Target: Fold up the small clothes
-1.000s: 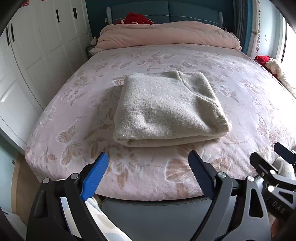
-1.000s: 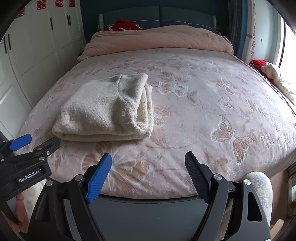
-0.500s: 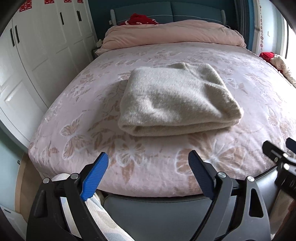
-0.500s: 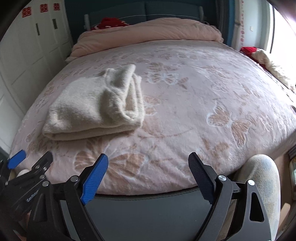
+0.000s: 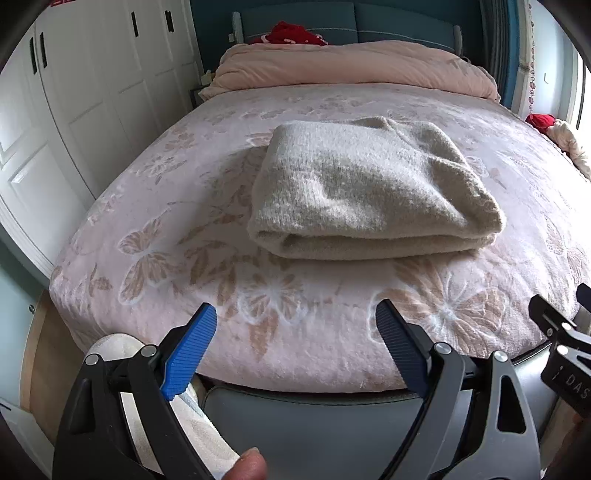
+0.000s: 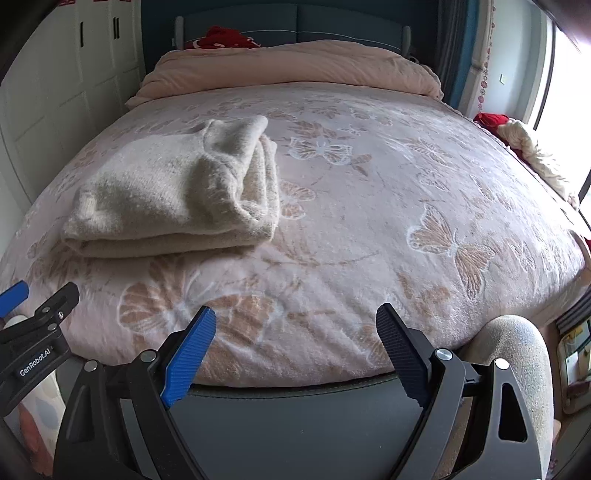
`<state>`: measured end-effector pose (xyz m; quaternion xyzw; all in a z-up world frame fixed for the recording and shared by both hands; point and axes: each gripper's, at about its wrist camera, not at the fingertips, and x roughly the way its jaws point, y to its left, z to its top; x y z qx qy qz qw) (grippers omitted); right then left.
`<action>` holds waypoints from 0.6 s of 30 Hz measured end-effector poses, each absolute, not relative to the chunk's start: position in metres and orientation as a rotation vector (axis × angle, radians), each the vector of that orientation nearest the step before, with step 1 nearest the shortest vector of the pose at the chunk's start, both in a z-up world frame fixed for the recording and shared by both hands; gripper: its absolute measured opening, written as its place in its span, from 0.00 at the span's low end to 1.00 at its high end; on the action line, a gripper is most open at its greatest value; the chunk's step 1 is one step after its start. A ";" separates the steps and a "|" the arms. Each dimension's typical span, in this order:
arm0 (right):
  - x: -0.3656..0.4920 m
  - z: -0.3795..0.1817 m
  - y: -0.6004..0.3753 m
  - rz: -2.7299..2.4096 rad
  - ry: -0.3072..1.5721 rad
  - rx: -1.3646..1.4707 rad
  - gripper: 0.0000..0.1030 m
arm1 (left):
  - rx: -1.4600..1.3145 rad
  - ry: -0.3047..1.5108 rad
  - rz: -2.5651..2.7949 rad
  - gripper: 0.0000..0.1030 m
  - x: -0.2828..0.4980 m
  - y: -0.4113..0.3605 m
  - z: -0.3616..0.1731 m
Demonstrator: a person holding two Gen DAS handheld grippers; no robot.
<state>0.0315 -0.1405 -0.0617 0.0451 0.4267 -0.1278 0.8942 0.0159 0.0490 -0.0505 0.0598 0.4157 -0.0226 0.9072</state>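
Observation:
A cream knitted garment lies folded into a thick rectangle on the pink butterfly bedspread. In the right wrist view the same garment sits to the left, its layered edges facing right. My left gripper hangs open over the bed's near edge, short of the garment, nothing between its fingers. My right gripper is open too, empty, over the near edge to the right of the garment. Each gripper shows at the rim of the other's view.
A rolled pink duvet lies across the head of the bed, red cloth behind it. White wardrobe doors line the left side. More clothes lie at the bed's right edge. A person's knees are by the footboard.
Both grippers have sunk a little toward the bed's near edge, so the garment sits higher in both views. The garment has not moved.

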 end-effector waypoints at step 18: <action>0.029 -0.055 -0.130 -0.219 0.856 0.056 0.84 | 0.155 0.816 -0.052 0.89 0.009 0.037 -0.039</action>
